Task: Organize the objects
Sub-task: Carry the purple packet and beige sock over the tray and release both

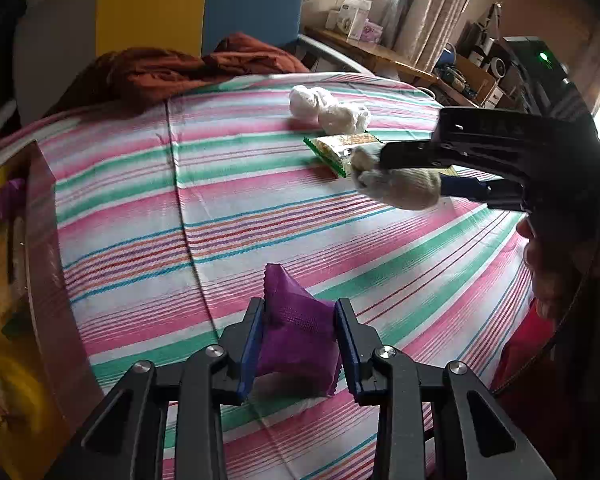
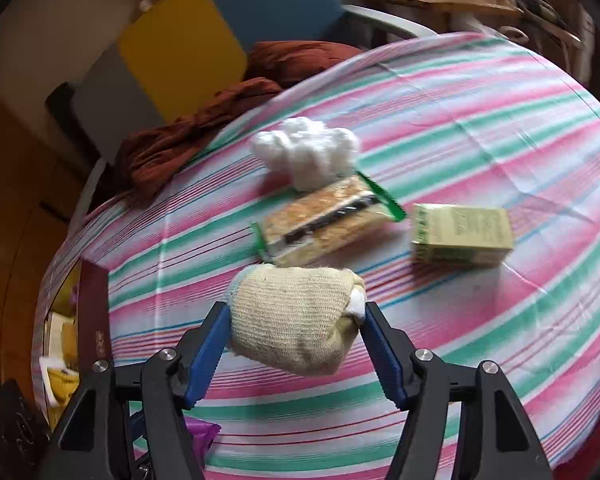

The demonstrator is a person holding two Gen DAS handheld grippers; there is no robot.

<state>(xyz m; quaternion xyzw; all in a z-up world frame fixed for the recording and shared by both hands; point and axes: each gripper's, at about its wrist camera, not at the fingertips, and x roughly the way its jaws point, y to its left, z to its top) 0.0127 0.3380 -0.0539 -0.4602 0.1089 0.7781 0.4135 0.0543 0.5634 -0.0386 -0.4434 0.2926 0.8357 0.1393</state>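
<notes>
Risks first, left to right. Box (image 1: 40, 280) sits at the left table edge, partly full; dropping short of its wall puts items on the floor. Left gripper (image 1: 300, 344) has its jaws closed about halfway on a purple pouch (image 1: 296, 320), held near me above the striped cloth (image 1: 140, 184). Pouch is soft and puffy, pinched at the sides only, so a quick swing could squeeze it out. Right gripper (image 2: 296, 340) has its jaws fairly wide but closed on a rolled knit glove (image 2: 296, 312), lifted clear of the table. Glove is springy and overhangs the tips; it may unroll or slip. Both grippers are loaded and probably heading for the same box, so collision is likely if they go together.

Count:
- pouch: 1
- glove: 1
- cotton wad (image 2: 308, 152): 1 clump, far centre
- snack bar (image 2: 324, 220): 1, touching the wad
- green carton (image 2: 464, 236): 1, right of the bar
- brown cloth heap (image 1: 172, 68): 1, far left
</notes>
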